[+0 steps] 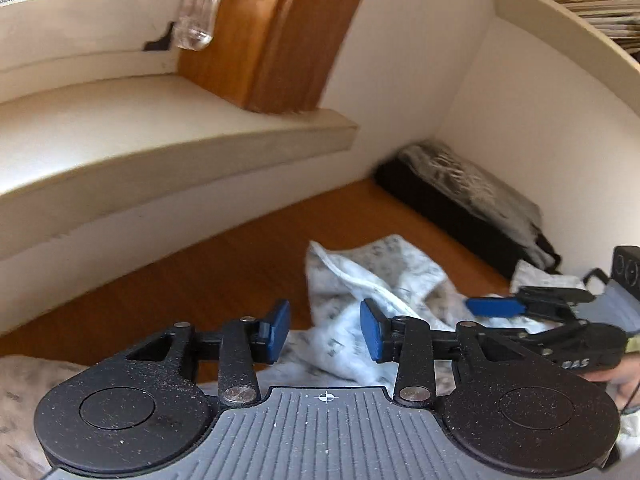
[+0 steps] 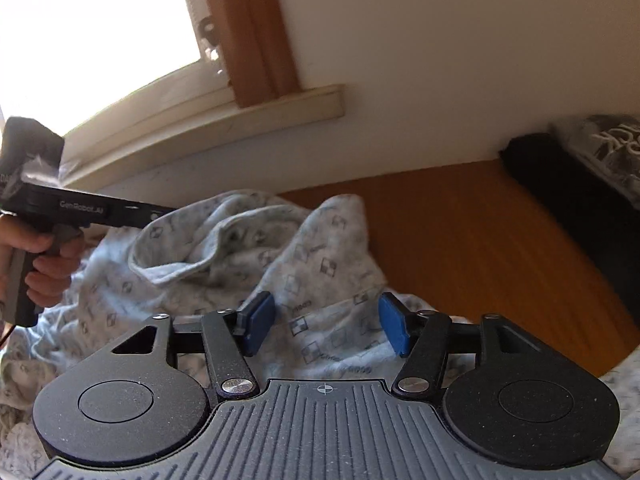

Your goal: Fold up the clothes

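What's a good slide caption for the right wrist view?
Right gripper open above a crumpled grey patterned garment on a wooden table, left gripper beside it.

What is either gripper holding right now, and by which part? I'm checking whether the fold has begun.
Nothing. The left gripper and right gripper both have open jaws above the crumpled patterned garment, with no cloth pinched.
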Tool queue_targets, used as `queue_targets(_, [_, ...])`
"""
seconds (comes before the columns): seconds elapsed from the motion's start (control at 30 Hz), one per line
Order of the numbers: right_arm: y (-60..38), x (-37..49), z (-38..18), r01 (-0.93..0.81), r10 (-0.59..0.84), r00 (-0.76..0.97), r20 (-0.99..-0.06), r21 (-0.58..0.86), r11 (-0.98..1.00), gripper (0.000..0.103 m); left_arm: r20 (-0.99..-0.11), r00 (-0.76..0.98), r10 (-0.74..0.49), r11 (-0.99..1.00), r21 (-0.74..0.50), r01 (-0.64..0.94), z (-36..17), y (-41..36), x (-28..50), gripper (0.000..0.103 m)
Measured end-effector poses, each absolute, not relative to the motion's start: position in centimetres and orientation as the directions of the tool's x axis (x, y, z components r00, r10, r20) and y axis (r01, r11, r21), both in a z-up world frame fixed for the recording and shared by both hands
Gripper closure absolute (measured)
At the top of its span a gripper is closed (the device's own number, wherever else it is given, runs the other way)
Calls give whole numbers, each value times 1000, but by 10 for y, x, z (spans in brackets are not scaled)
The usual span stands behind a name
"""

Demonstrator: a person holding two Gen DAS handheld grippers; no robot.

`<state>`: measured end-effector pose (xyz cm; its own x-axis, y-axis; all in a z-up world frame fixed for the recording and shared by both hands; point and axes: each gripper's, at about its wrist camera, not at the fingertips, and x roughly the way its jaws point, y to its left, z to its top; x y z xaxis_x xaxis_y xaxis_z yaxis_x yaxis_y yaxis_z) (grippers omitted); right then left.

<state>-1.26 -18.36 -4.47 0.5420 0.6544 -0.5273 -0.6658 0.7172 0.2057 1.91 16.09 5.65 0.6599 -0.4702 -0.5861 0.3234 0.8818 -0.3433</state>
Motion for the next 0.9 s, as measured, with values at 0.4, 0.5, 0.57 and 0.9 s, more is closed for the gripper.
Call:
queue_targets(0.4, [-209,-59,-2,-735,735,607,-302,138,664,88,-519,718,-464,881,-356,312,73,177,6,62])
queue_targets(0.5, [-223,-51,1,-711,728,633,-265,176,681,87,-517,713,-473,876,-364,316,74,177,5,62])
queue_targets(0.57, [-230,-47,3,-708,732,625,-272,199,678,85,-526,702,-481,872,-369,321,73,175,8,62])
queue_targets(0.9, [-190,-55,-10,-758,730,574,-371,96,645,71,-487,752,-444,891,-328,313,74,156,7,53])
